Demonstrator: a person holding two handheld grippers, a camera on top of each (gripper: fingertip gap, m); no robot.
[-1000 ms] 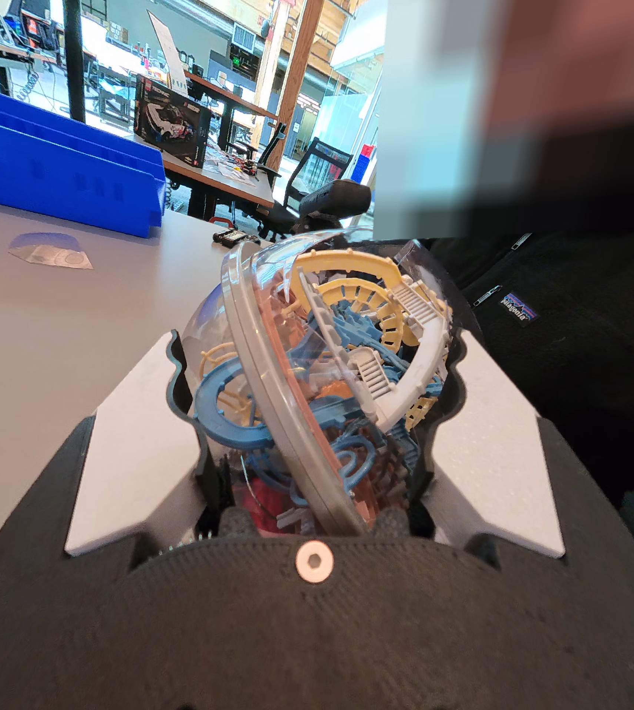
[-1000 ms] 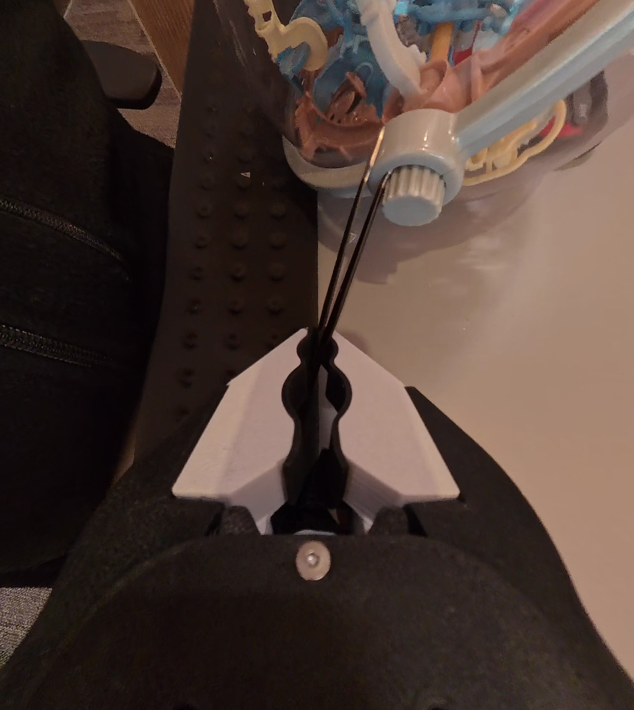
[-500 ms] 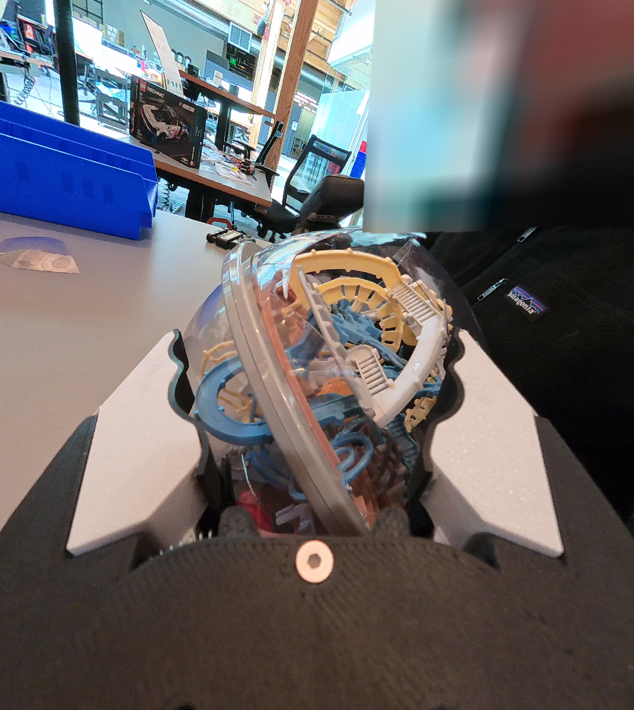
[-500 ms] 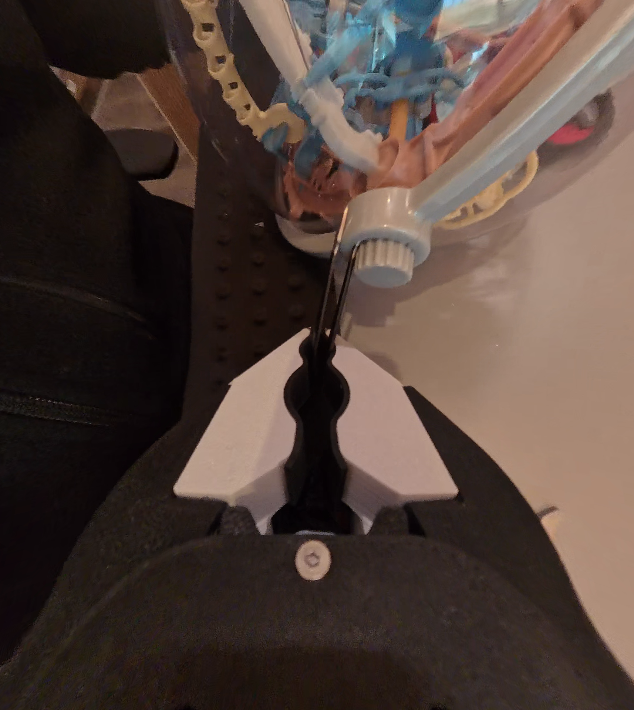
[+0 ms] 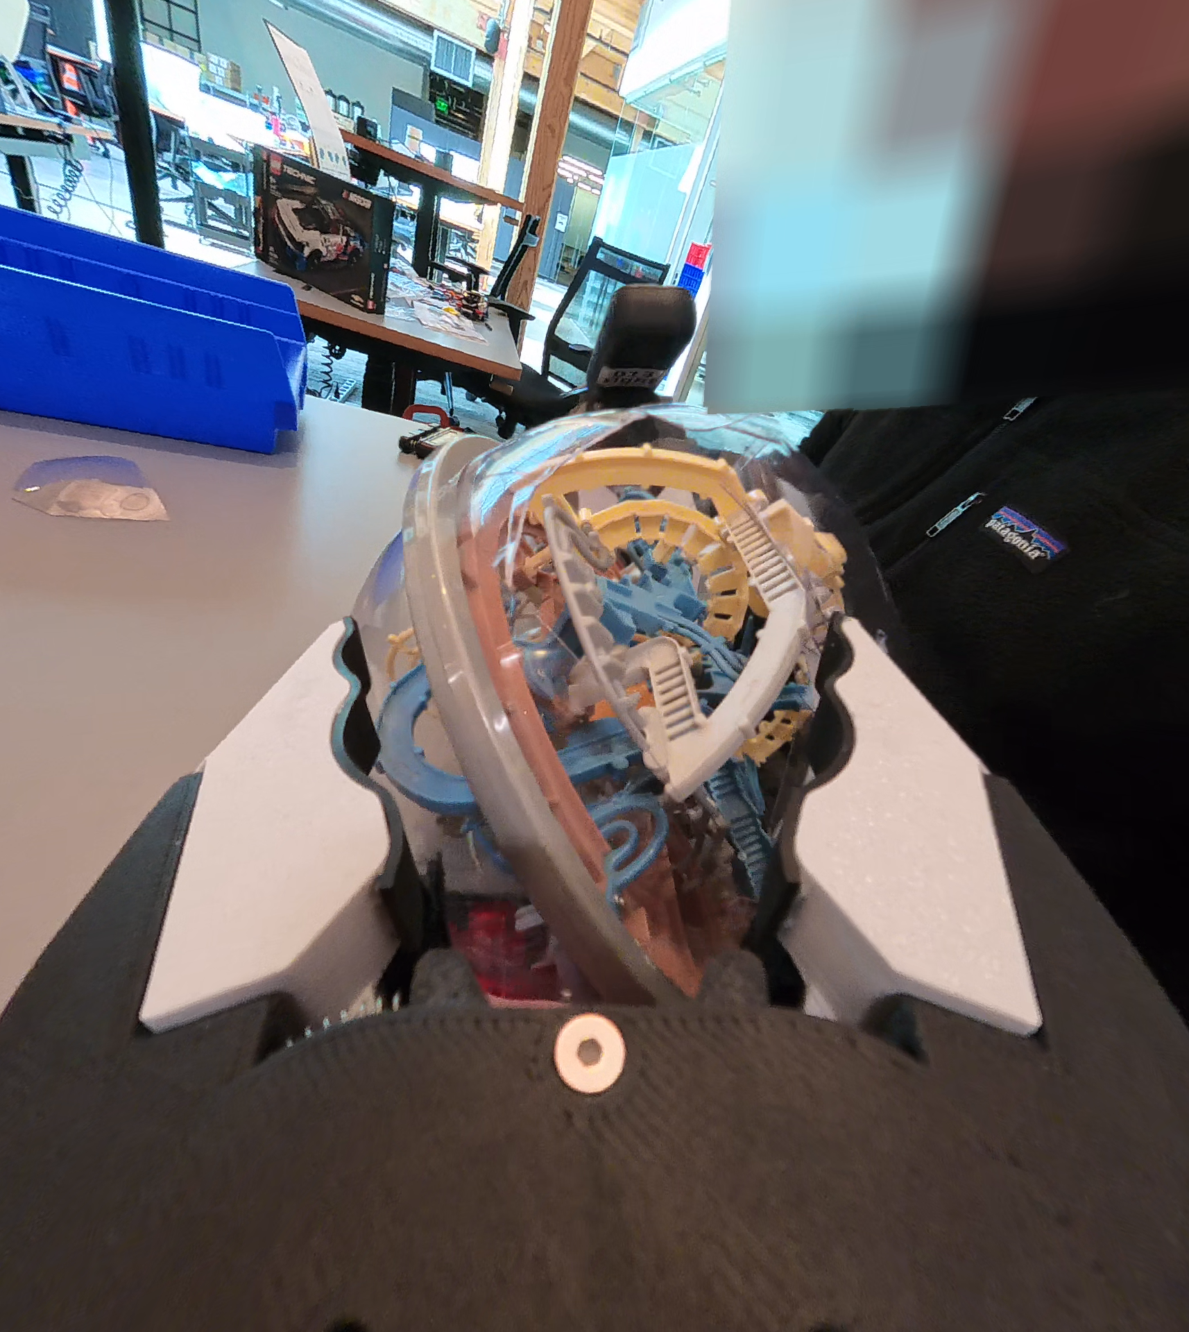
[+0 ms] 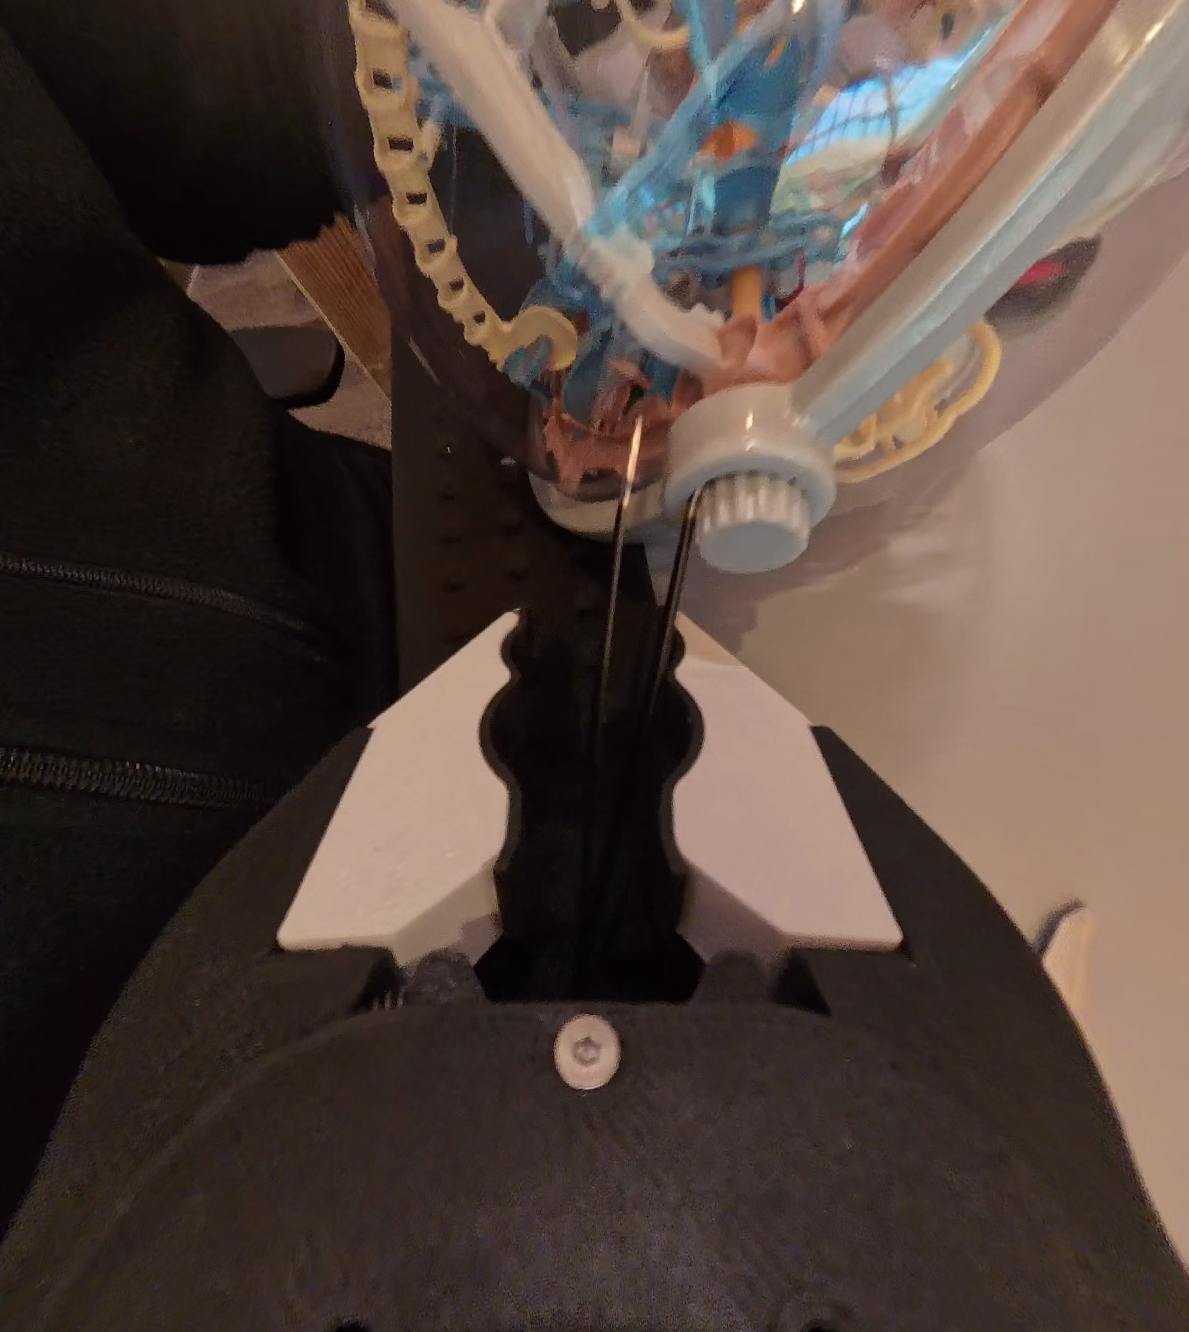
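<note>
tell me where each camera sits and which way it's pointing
Left wrist view: on the left gripper, facing forward across the grey table; its fingers clamp the clear maze ball; a person's black jacket shows at right.
Right wrist view: on the right gripper, facing along the table edge; its slightly parted fingers hold thin tweezers beside the ball's ribbed knob.
Shared: the maze ball, table, jacket.

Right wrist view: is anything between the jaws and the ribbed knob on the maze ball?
Only the thin tweezers that run out from between the right gripper's jaws; their tips reach the maze ball beside the ribbed knob. Nothing else visible lies in that gap.
</note>
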